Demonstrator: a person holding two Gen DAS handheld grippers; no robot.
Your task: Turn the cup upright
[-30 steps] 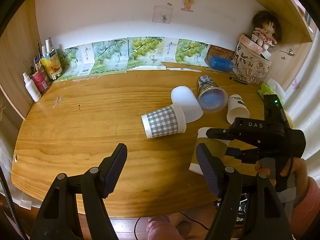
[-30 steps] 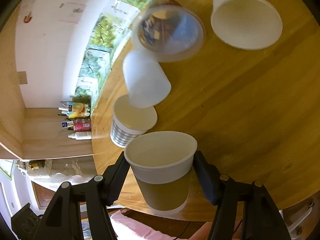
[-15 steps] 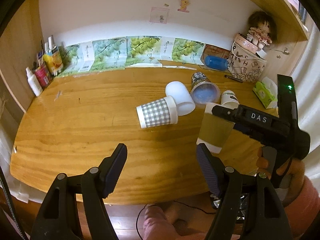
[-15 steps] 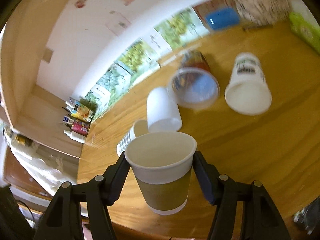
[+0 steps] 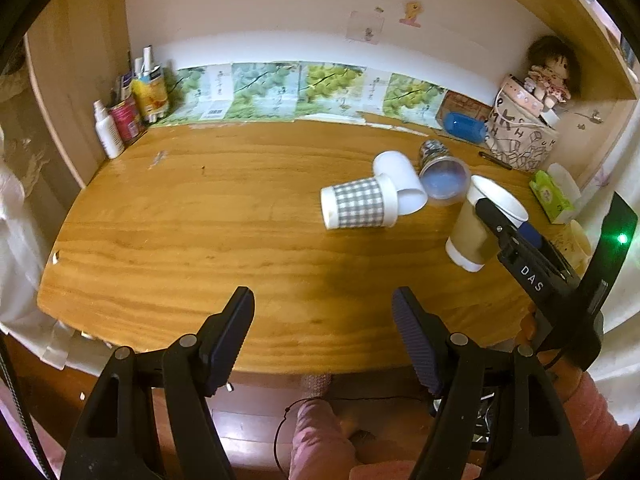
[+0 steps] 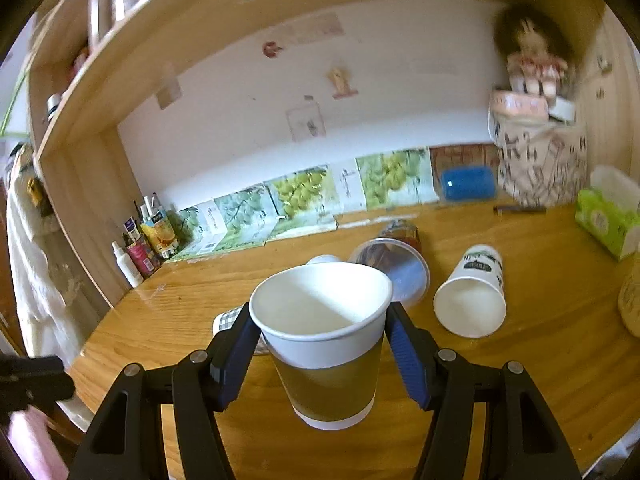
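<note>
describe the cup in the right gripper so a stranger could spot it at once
On the wooden desk, find the cluster of tipped cups right of centre. The right gripper holds the brown-sleeved cup just in front of them, mouth up. Only this cup has a plain brown band.

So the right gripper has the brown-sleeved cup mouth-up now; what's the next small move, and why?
Probably lower it: the brown-sleeved cup, clamped in the right gripper, hangs slightly tilted with its base apparently just above the table. Level it, set it down, then open.
</note>
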